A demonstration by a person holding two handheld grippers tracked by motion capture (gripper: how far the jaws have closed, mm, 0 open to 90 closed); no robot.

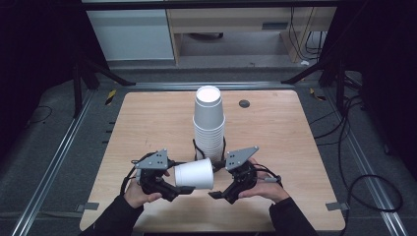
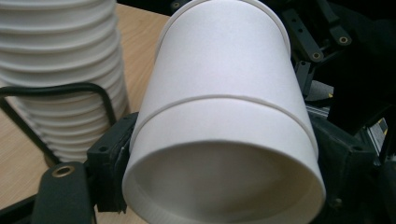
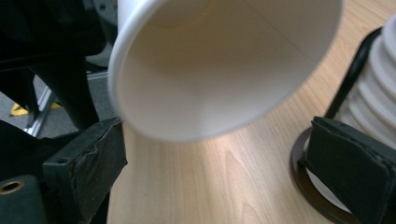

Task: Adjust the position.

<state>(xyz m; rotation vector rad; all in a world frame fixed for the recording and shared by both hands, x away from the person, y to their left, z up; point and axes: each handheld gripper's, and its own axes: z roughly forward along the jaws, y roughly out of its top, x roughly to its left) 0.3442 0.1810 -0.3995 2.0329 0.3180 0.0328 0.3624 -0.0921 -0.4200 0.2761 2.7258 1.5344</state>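
Spanning the scene, a wooden surface [image 1: 147, 123], carrying a tall stack of paper cups [image 1: 209, 125] in a black wire holder [image 1: 195, 147]. Lying sideways just in front of that stack, a single white paper cup [image 1: 194, 174], being clamped near its rim by the left gripper [image 1: 184, 189]. Likely handling light, thin-walled, easily crushed; gripping gently near the stiffer rolled rim seeming best. Right gripper [image 1: 216, 195] hanging open beside the cup's mouth, holding nothing.

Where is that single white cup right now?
In the high view, the single cup lies sideways in the left gripper, just in front of the tall cup stack.
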